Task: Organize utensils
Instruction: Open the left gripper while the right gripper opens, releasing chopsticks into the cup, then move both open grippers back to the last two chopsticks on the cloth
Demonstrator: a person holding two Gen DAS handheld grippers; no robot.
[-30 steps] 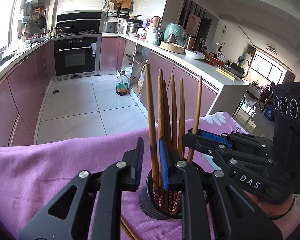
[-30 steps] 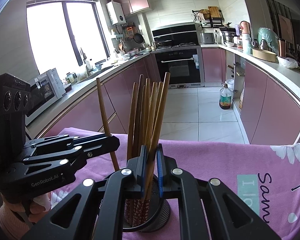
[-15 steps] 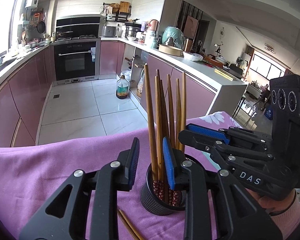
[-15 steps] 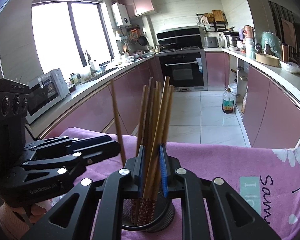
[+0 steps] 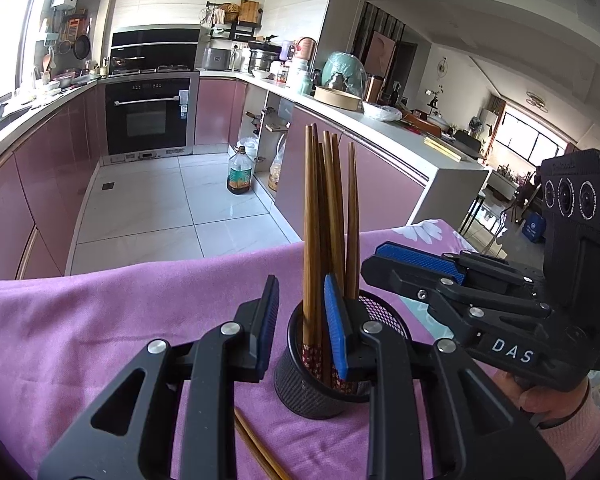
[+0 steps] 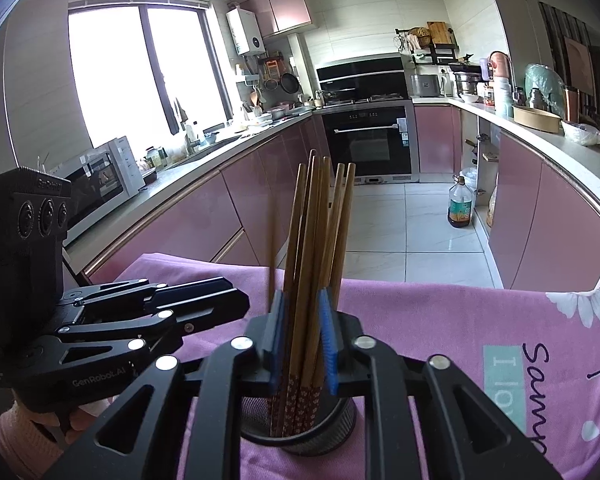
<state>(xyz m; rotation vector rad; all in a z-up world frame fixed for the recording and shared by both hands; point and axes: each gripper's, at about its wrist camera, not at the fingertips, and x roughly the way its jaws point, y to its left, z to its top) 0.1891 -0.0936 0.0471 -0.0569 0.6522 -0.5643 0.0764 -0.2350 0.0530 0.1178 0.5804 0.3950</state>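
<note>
A black mesh cup (image 5: 320, 396) stands on the purple cloth with several brown chopsticks (image 5: 328, 200) upright in it. My left gripper (image 5: 301, 284) is open just above the cup's near rim, with one chopstick loose between its pads. In the right wrist view the cup (image 6: 332, 420) sits right below my right gripper (image 6: 302, 296). Its jaws are opening around the bundle of chopsticks (image 6: 312, 240), and the pads stand slightly off the sticks. One stick at the bundle's left is blurred. Each gripper shows in the other's view: right gripper (image 5: 376, 264), left gripper (image 6: 235, 300).
Two loose chopsticks (image 5: 255, 452) lie on the purple cloth (image 5: 99, 320) under my left gripper. The cloth (image 6: 460, 320) ends at a far edge over the tiled kitchen floor. Pink cabinets and counters line both sides beyond.
Both grippers' jaws have widened. The spread chopsticks have drawn together into an upright bundle; the stick that leaned out to one side has swung in toward it.
</note>
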